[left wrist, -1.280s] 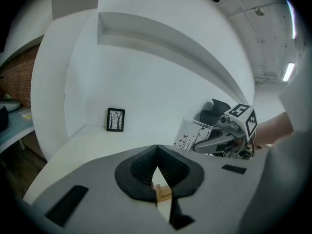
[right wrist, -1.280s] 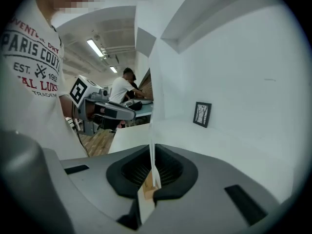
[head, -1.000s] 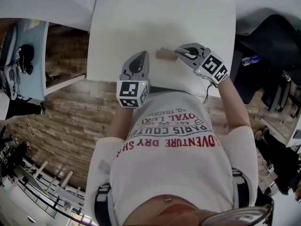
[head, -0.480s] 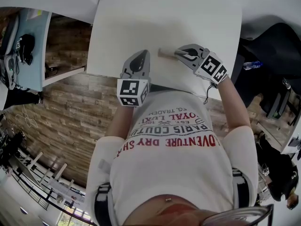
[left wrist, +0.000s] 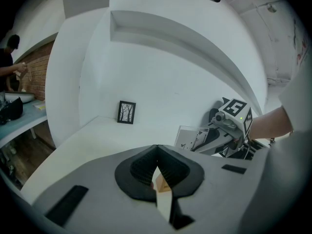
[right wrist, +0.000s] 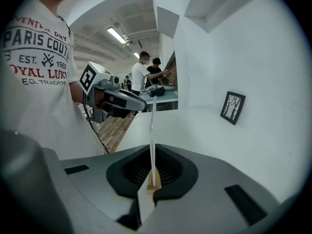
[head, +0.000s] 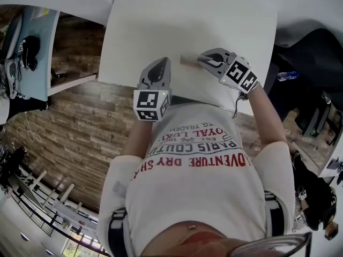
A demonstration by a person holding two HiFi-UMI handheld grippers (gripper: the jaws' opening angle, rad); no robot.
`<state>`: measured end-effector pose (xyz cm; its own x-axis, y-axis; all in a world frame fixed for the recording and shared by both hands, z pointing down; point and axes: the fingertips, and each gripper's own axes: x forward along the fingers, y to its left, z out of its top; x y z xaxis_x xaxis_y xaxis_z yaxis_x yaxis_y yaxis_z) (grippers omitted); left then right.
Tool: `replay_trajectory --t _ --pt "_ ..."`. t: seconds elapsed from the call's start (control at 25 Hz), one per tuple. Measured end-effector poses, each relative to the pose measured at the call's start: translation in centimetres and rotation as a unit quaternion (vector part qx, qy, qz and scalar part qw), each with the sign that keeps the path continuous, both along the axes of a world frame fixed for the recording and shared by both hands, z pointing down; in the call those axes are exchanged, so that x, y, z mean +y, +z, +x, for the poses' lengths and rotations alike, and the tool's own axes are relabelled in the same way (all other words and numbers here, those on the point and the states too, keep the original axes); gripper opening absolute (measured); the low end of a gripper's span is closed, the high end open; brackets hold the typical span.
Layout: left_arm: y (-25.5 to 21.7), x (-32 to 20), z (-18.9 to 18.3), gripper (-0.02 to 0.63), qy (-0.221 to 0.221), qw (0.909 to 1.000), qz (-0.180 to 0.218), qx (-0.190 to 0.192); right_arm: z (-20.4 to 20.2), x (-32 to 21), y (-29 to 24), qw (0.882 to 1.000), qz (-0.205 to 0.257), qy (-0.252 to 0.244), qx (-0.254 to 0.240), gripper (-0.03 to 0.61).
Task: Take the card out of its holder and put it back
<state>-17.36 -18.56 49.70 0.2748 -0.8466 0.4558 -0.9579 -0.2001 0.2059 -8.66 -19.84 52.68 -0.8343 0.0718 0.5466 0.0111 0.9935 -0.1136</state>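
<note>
Left gripper (left wrist: 156, 151), angled down over the table (head: 187, 15), clamps the holder (left wrist: 163, 183). Right gripper (right wrist: 151, 150), likewise angled down, pinches the upright card (left wrist: 190, 138).

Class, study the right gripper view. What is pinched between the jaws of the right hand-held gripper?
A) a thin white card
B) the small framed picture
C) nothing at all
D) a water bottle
A: in the right gripper view the card stands edge-on between the closed jaws of the right hand-held gripper.
</note>
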Motion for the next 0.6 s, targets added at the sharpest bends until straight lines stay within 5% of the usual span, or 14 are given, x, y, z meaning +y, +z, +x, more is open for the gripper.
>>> replay_trajectory --t 0.6 --pt "0.3 0.1 -0.1 0.025 -0.004 1.0000 -0.007 0.001 0.3 0.3 1.4 0.999 0.001 -0.016 0.031 0.035"
